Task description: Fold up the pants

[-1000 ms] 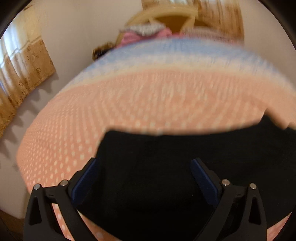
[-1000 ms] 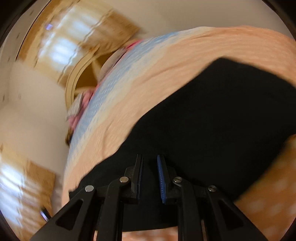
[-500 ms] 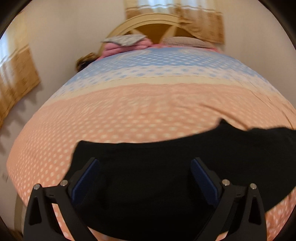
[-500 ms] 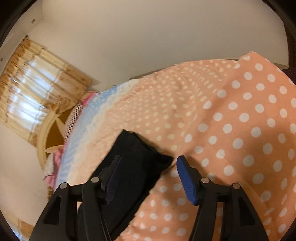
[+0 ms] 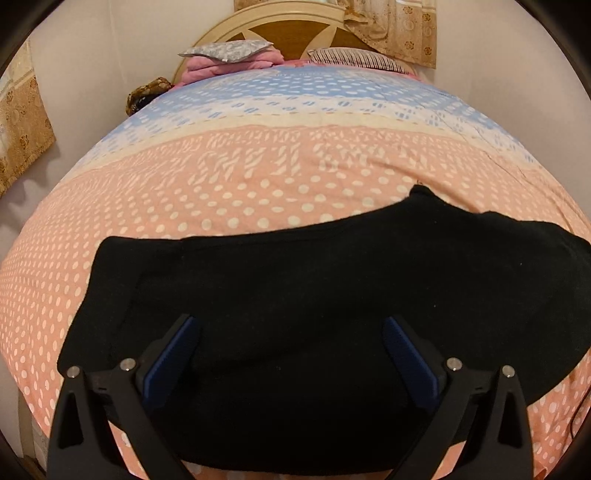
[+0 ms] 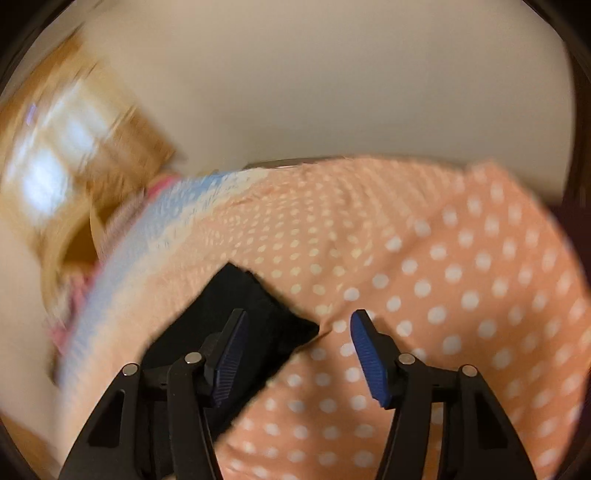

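The black pants lie folded flat across the near part of a bed with a pink polka-dot cover. My left gripper is open and empty, hovering just above the middle of the pants. In the right wrist view a corner of the pants lies at the lower left. My right gripper is open and empty, with that corner between its fingers' line and the dotted cover to the right.
The cover turns blue and white toward the far end. Pillows and a pink folded blanket lie against a wooden headboard. Curtains hang at left; walls close both sides.
My right gripper opened and let go of the pants, then drew off to their right corner. My left gripper stayed open and pulled back, so more of the bed shows.
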